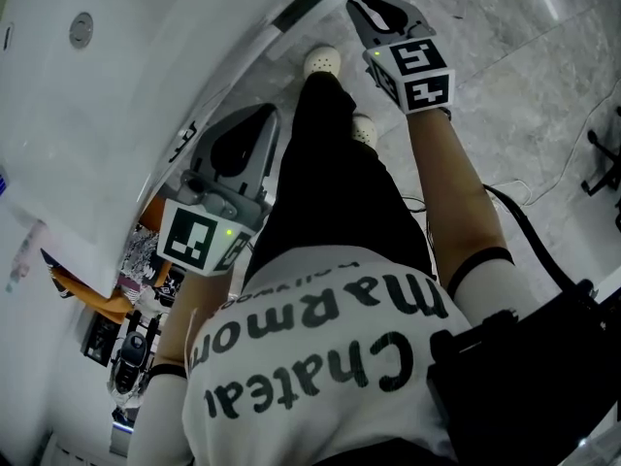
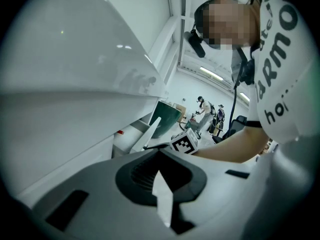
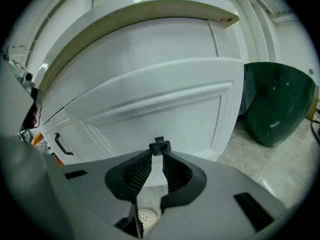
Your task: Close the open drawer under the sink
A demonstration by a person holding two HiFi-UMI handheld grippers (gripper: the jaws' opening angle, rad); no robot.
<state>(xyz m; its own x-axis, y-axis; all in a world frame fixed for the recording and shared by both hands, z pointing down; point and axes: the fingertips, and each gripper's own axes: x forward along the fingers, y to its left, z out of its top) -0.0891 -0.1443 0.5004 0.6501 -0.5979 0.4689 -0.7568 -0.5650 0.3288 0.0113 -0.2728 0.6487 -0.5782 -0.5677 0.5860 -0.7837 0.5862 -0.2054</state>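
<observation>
My right gripper [image 3: 159,152] is shut on a small black handle [image 3: 159,145] on a white panelled front [image 3: 150,104] that stands out below the counter edge [image 3: 125,14]. In the head view the right gripper [image 1: 374,3] reaches far forward, close to the curved white counter [image 1: 146,76]. My left gripper [image 1: 252,119] hovers near the counter's rim with its jaws together and nothing between them; from its own camera the left gripper [image 2: 160,153] faces open room. A drawer full of clutter [image 1: 131,304] stands open at the lower left.
A dark green bin [image 3: 275,104] stands on the marble floor to the right of the cabinet. Another front with a black handle [image 3: 60,144] lies to the left. The person's white shoes [image 1: 322,61] are near the cabinet base. Cables [image 1: 582,153] trail on the floor.
</observation>
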